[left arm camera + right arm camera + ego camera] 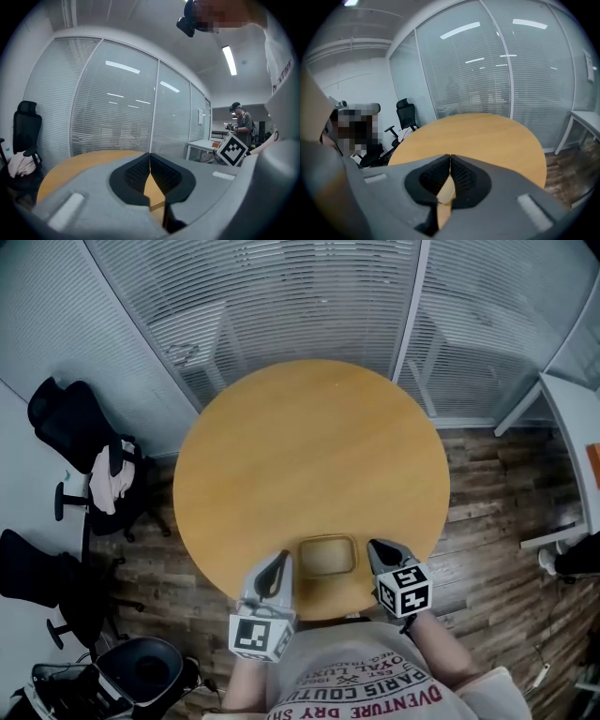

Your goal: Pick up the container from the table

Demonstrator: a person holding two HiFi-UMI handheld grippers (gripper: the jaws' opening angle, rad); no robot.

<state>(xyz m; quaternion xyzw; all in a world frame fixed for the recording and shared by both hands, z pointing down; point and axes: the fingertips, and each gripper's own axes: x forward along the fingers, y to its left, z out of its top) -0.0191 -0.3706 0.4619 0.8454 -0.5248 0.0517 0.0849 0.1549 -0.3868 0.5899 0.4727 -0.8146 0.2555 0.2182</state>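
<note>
- The container [327, 556] – shallow, rectangular, tan-tinted – sits on the round wooden worktop [309, 446], close to the edge nearest the person.
- The left claw [275, 576] is just left of the container, apart from it; in the left gripper view its jaws [150, 159] are clenched tip to tip with nothing between them.
- The right claw [384, 554] is just right of the container – also not touching. In its own view the jaws [450, 161] are pressed together and empty.
- An office chair [70, 427] stands left of the worktop.
</note>
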